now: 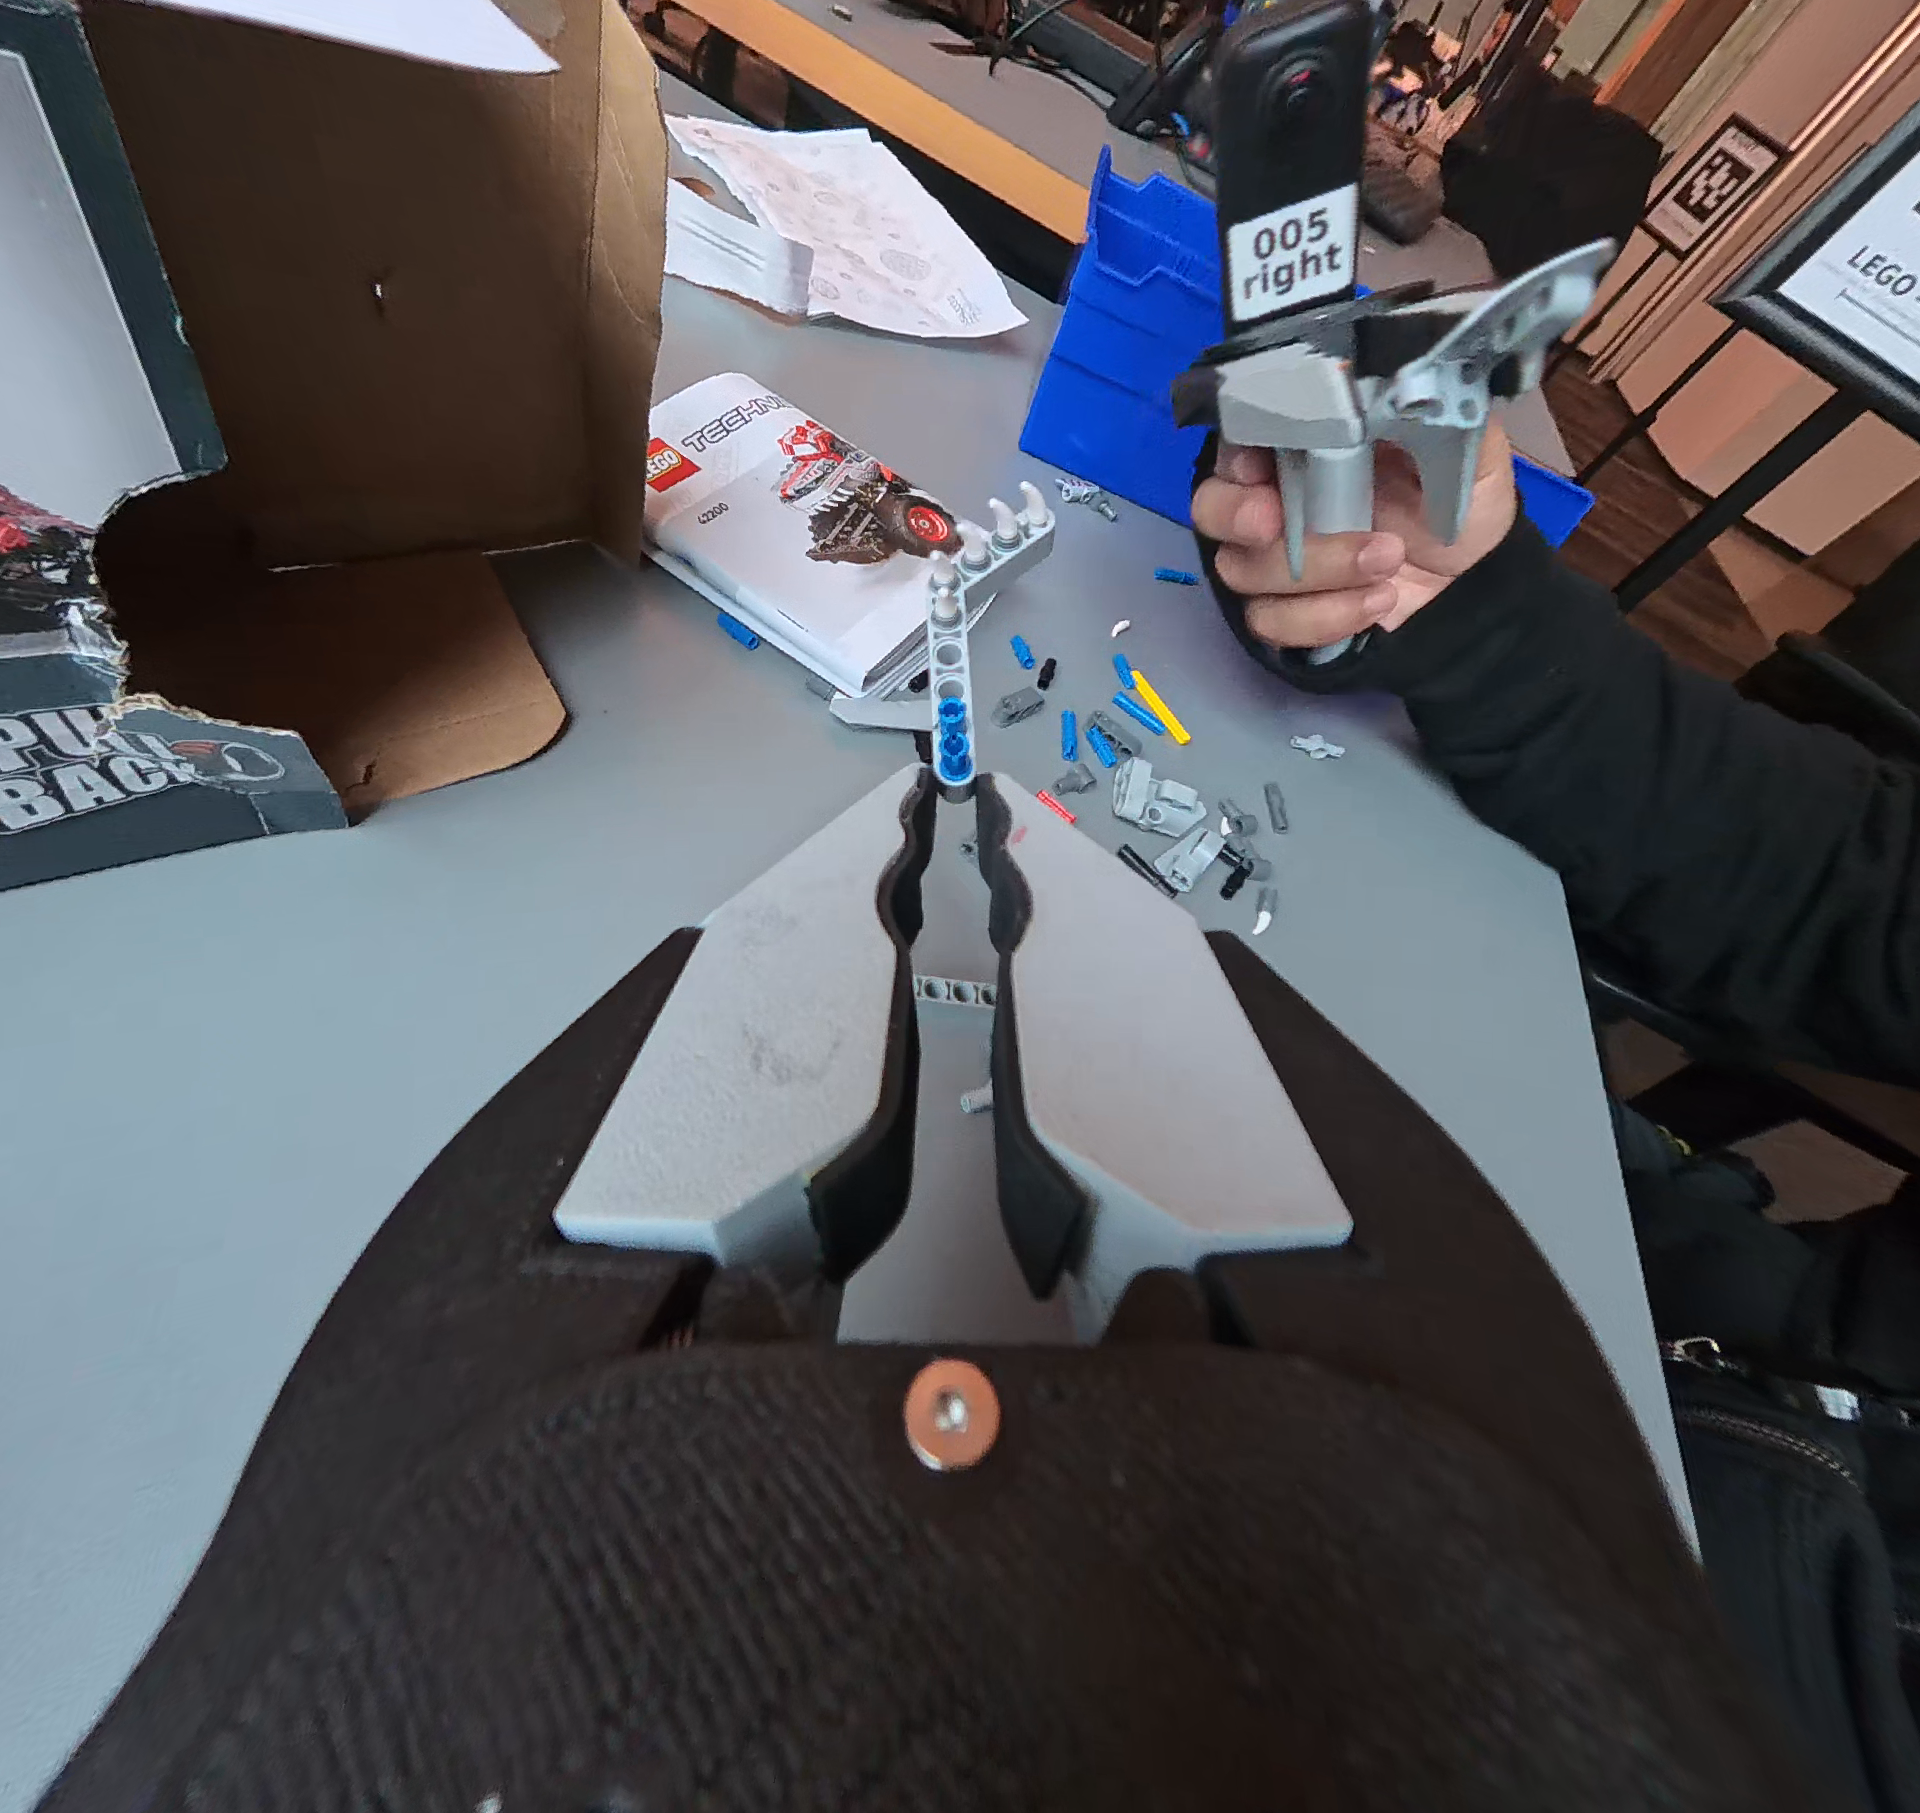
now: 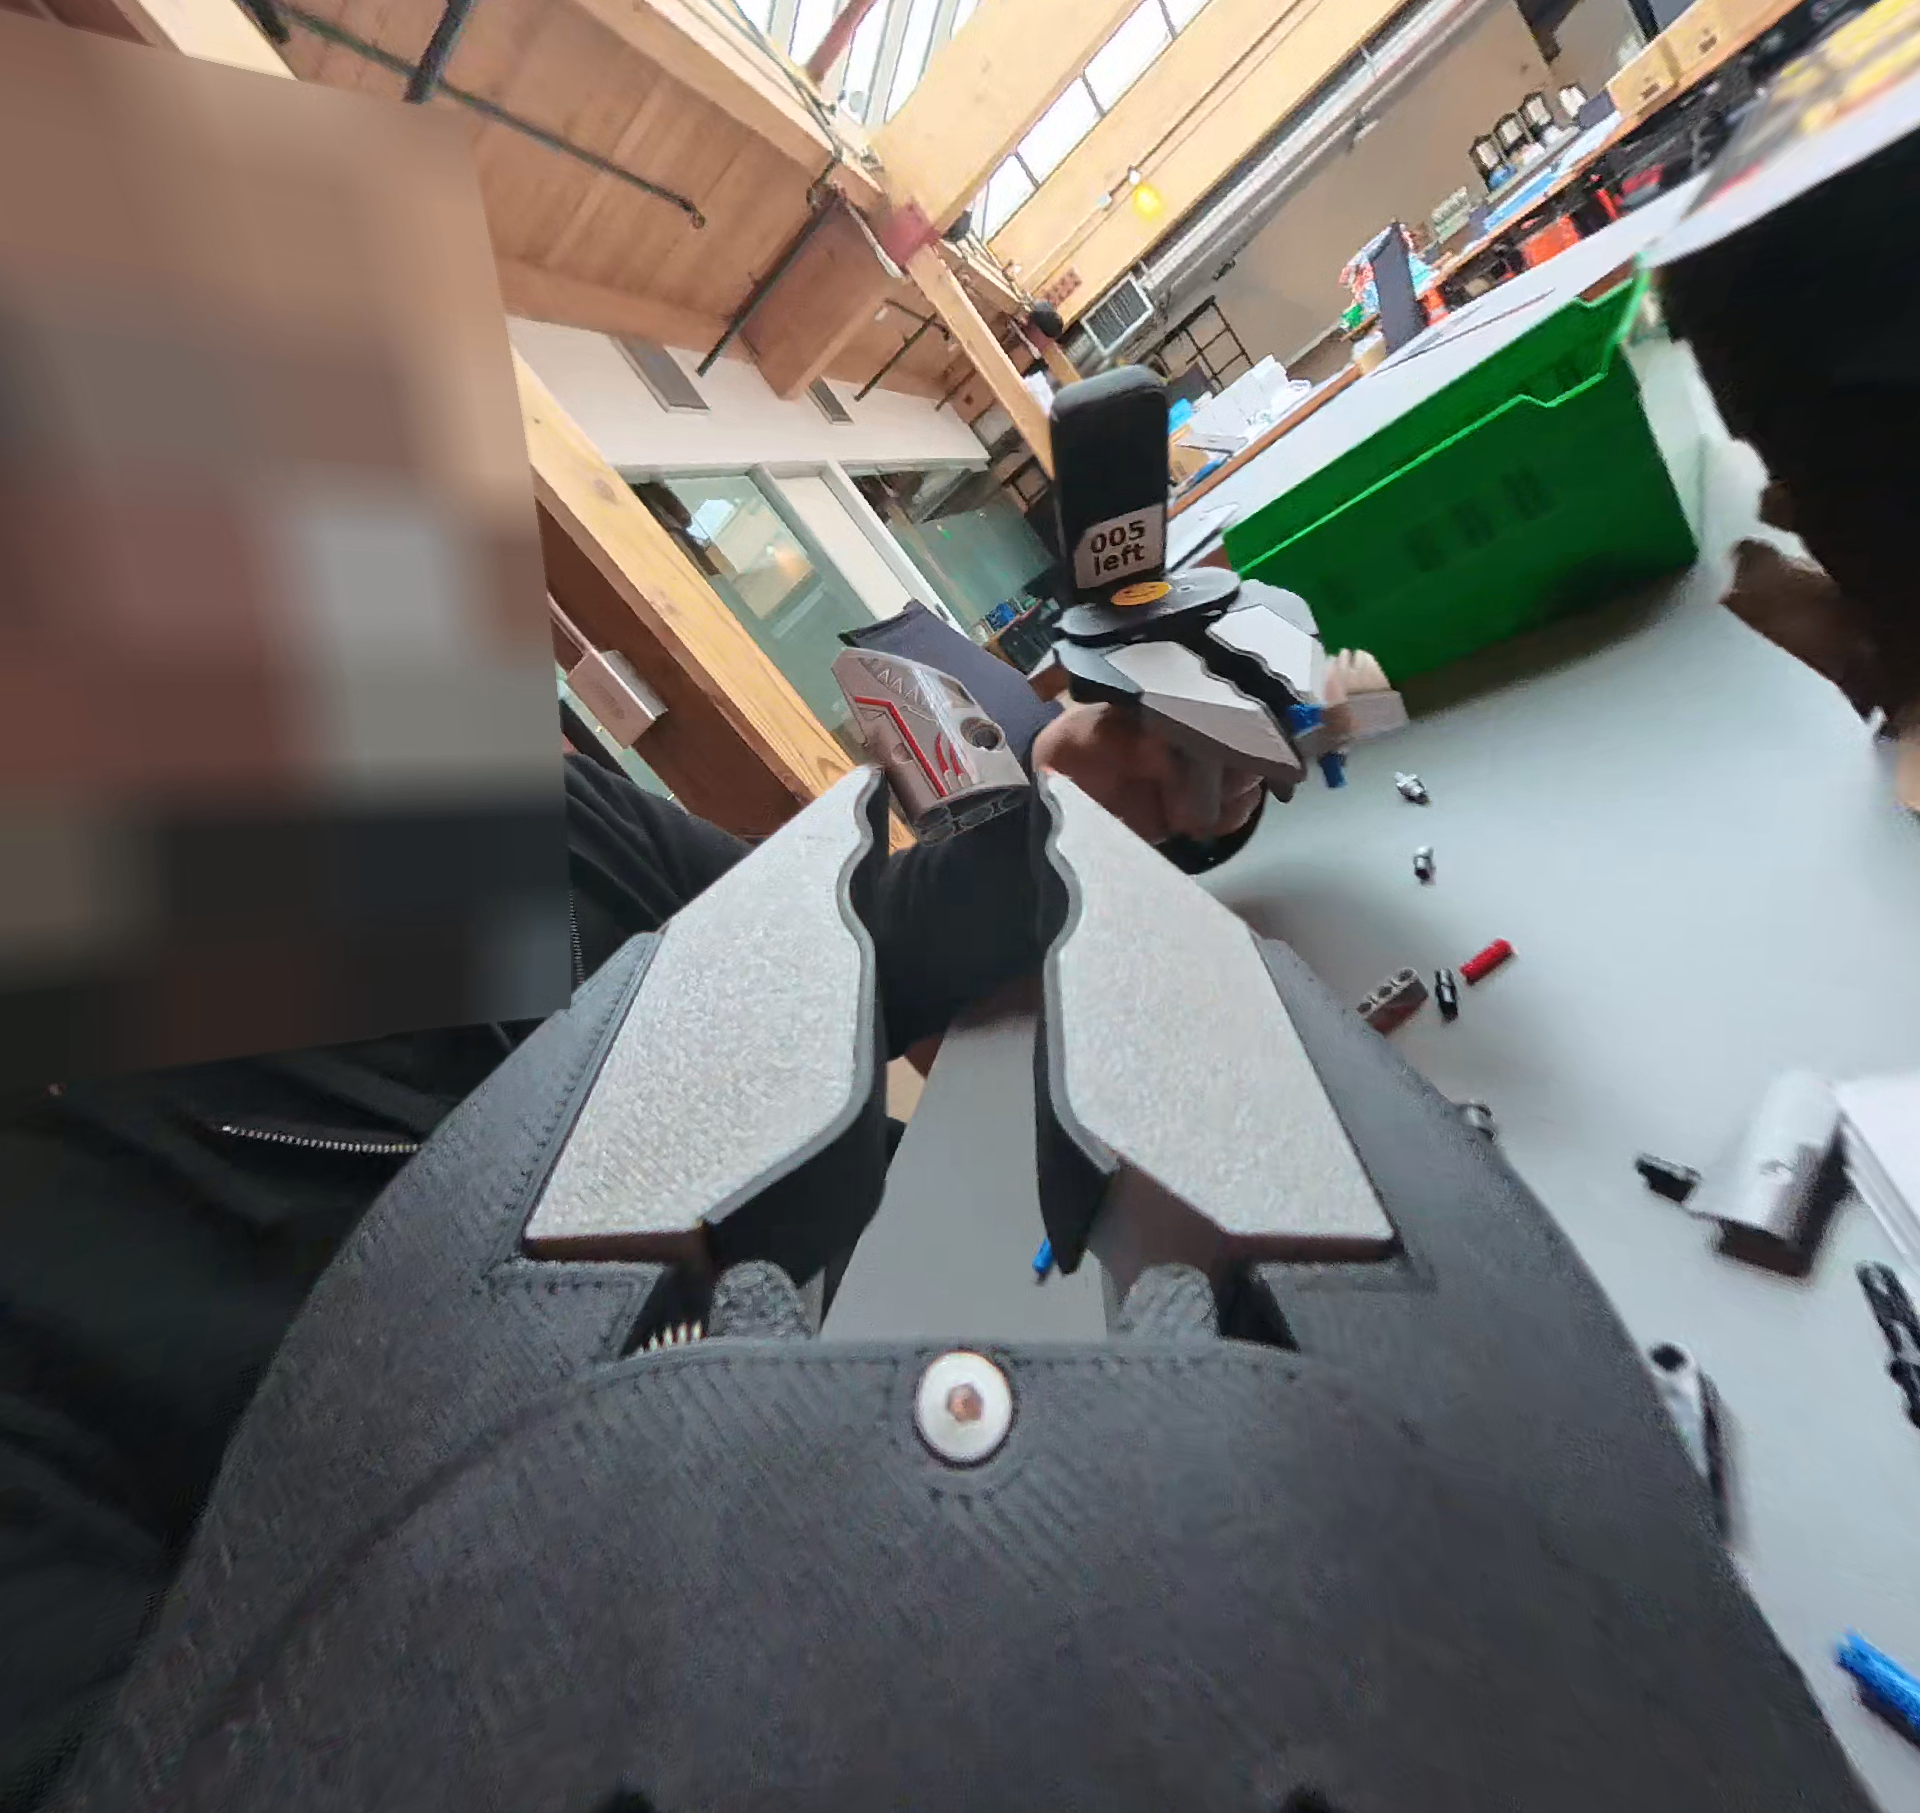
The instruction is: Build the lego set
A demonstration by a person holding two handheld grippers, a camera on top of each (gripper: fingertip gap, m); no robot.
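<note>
My left gripper (image 1: 951, 789) is shut on the lower end of a grey angled Lego beam (image 1: 948, 657). The beam carries blue pins near the jaws and white teeth along its upper arm, and I hold it above the grey table (image 1: 312, 1036). My right gripper (image 2: 961, 799) is shut on a silver curved panel with red stripes (image 2: 930, 740), raised in the air. In the left wrist view the right gripper (image 1: 1371, 361) and its panel (image 1: 1507, 319) are up at the right. In the right wrist view the left gripper (image 2: 1299, 724) is farther off.
A torn cardboard box (image 1: 364, 309) stands at the left. An instruction booklet (image 1: 790, 516), sticker sheets (image 1: 831, 225) and a blue bin (image 1: 1132, 361) lie behind. Several loose small parts (image 1: 1143, 776) are scattered right of centre. A green bin (image 2: 1475, 506) shows in the right wrist view.
</note>
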